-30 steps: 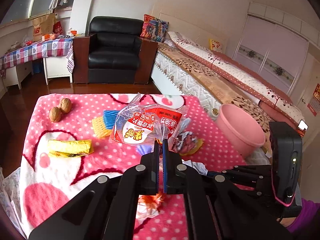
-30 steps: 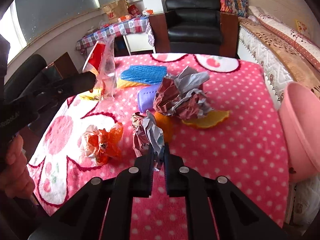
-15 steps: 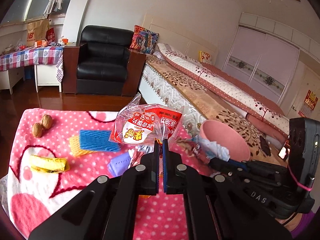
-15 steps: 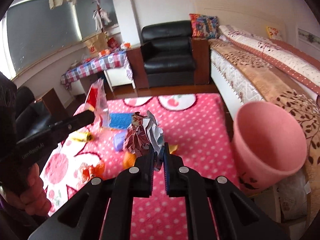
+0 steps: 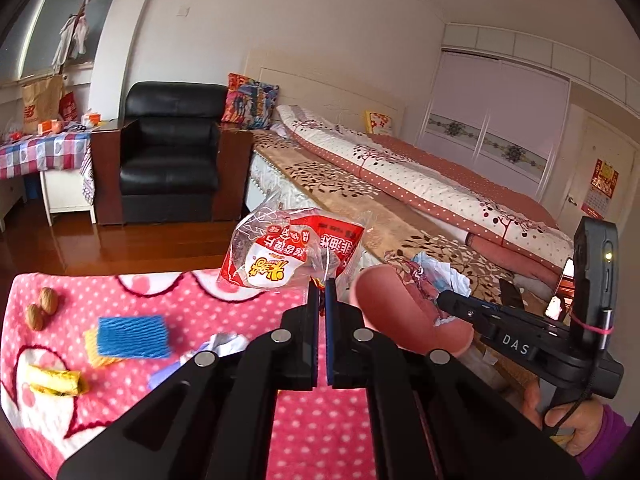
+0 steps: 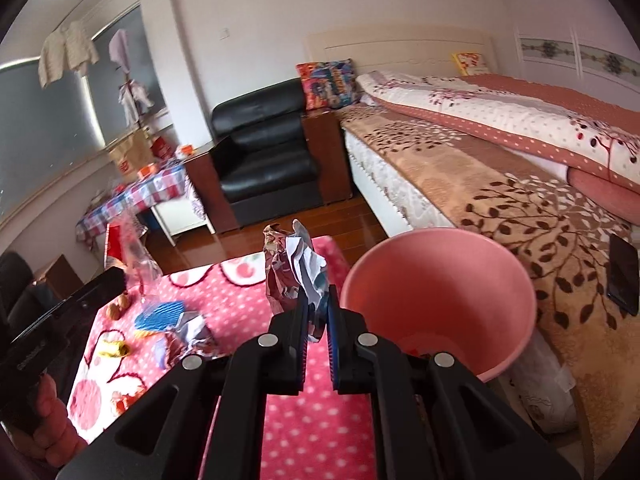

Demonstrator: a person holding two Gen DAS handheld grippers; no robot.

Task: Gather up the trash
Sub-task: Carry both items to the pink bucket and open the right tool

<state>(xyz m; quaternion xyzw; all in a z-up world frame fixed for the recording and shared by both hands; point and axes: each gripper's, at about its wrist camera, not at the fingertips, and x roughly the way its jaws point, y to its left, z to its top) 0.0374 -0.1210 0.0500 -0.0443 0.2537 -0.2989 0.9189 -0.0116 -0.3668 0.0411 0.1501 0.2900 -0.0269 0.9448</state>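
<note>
Both hands were mid-carry, taking trash toward the pink bin (image 6: 440, 300) beside the bed. The left tongs (image 5: 320, 292) were pressed together on the edge of a clear red-and-white snack bag (image 5: 288, 256), held up over the far edge of the tabletop (image 5: 240, 312). The right tongs (image 6: 318, 308) pinched a crumpled paper wrapper (image 6: 296, 268) just left of the bin's mouth — not yet over it. Each tool pointed forward and somewhat downward. The next move, judging from this, called for reaching over the rim and spreading the tongs. More scraps and two walnuts (image 5: 42, 308) lay on the tabletop.
</note>
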